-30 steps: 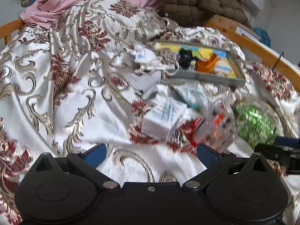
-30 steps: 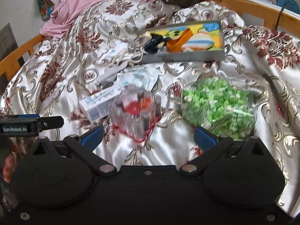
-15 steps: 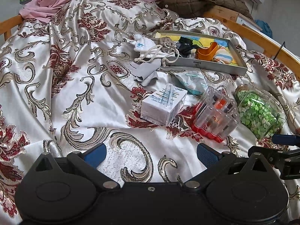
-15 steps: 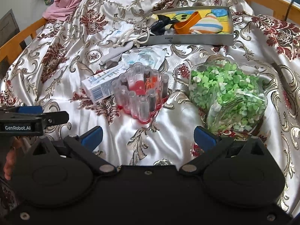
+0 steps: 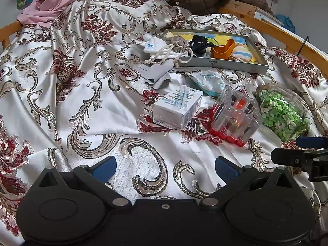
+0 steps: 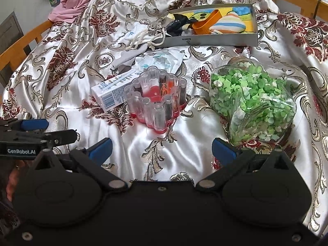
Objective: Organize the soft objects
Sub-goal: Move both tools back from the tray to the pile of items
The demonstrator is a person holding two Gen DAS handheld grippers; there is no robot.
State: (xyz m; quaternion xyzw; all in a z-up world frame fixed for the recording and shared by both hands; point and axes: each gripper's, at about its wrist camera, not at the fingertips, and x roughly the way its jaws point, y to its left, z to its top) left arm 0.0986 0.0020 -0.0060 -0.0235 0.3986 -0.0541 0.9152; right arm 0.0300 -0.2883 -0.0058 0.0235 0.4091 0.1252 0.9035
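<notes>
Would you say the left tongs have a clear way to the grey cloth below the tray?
Probably yes: the left tongs are open and empty, and bare bedspread leads to the grey cloth, left of the box.

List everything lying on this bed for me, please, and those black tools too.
Satin floral bedspread: one, white, red and gold, over the bed.
Shallow grey tray: one, far side, holding an orange band, a striped pouch and black cloth.
White drawstring bag: one, at the tray's left end.
White carton: one, centre.
Clear tube rack on red base: one, beside the carton.
Clear jar of green paper stars: one, on its side, right.
Left gripper: black, blue pads, open.
Right gripper: same, open.
</notes>
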